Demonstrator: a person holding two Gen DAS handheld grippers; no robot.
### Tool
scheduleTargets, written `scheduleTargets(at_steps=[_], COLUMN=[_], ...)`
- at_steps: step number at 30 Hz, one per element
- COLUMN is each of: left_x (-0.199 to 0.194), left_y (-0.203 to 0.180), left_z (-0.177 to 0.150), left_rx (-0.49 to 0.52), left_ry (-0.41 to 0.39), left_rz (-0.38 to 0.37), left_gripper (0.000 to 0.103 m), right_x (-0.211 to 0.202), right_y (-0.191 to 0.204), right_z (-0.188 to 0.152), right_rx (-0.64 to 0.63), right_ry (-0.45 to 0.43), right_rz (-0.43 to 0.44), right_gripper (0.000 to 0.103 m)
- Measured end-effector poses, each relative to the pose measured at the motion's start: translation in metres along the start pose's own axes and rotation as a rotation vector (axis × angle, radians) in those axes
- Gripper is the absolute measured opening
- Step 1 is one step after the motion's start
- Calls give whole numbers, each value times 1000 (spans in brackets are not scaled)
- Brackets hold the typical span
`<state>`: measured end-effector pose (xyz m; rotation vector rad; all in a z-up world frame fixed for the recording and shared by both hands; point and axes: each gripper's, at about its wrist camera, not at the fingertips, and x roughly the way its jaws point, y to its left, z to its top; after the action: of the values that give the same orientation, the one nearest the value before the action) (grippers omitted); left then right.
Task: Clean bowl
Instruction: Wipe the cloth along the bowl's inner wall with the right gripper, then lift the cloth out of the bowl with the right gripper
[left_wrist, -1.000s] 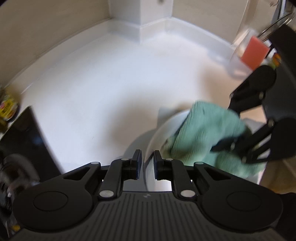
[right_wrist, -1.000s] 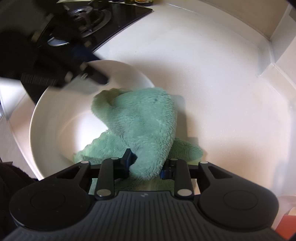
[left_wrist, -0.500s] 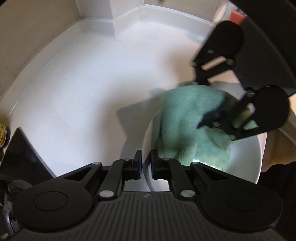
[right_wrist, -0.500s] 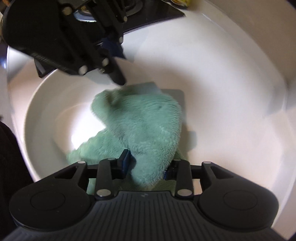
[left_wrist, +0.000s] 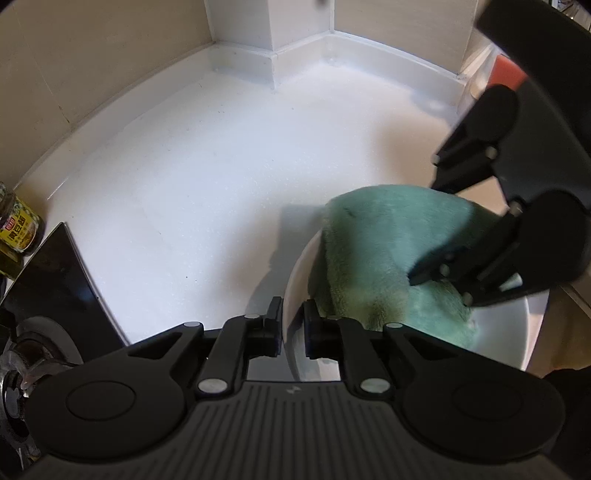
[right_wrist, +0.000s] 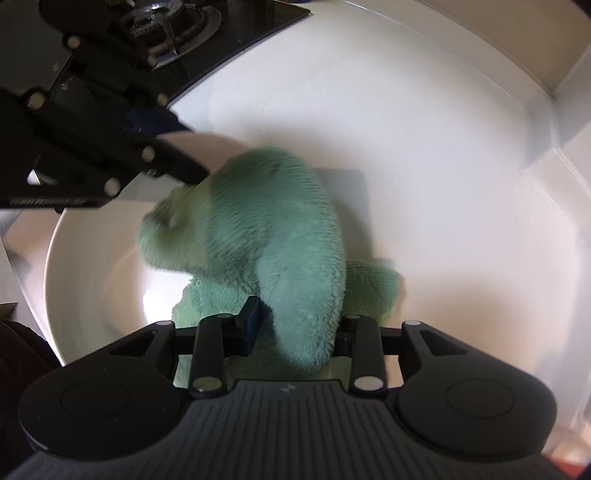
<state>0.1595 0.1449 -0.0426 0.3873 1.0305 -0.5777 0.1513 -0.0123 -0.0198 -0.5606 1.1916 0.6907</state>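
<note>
A white bowl stands on the white counter, with a green fluffy cloth draped into it and over its far rim. My left gripper straddles the bowl's near rim. Its jaws are opening, and a small gap shows beside the rim. From the right wrist, the bowl lies below with the cloth blurred in motion. My right gripper is closing on a thick fold of that cloth. The left gripper shows at the bowl's upper-left rim.
A black gas hob borders the counter, its corner at the left. A labelled jar stands beside it. An orange sponge sits in a clear holder by the back wall. Tiled walls meet in a corner behind.
The right gripper has swept the cloth round inside the bowl, bunching it toward the left gripper's side. The left jaws narrowed on the rim, then widened again.
</note>
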Motion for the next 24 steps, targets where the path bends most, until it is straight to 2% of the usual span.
scheduleTargets(at_steps=[4,10,14,18,20,24], left_x=[1,3,4,3,3,3], left_y=[1,-2,-4,-6,-8,-10], left_z=[-4,-4,-4,-7,-8,-10], left_rx=[-18,-59,-72,-75,-75,-75], left_ry=[-10,-32,-40,-39,-38,-39], left_rz=[4,28,45,60,71,83], left_gripper=[13,14,14,14,13,10], right_x=[-6,-8,0,5,13,4], right_y=[4,0,10,25,25,14], right_z=[-8,-15,-7,-17,-3,-5], right_rx=[6,91,108,137,140,174], right_ry=[-5,-50,-69,-87,-92,-126], right_rz=[10,35,14,11,8,-14], right_gripper=[28,26,27,28,28,28])
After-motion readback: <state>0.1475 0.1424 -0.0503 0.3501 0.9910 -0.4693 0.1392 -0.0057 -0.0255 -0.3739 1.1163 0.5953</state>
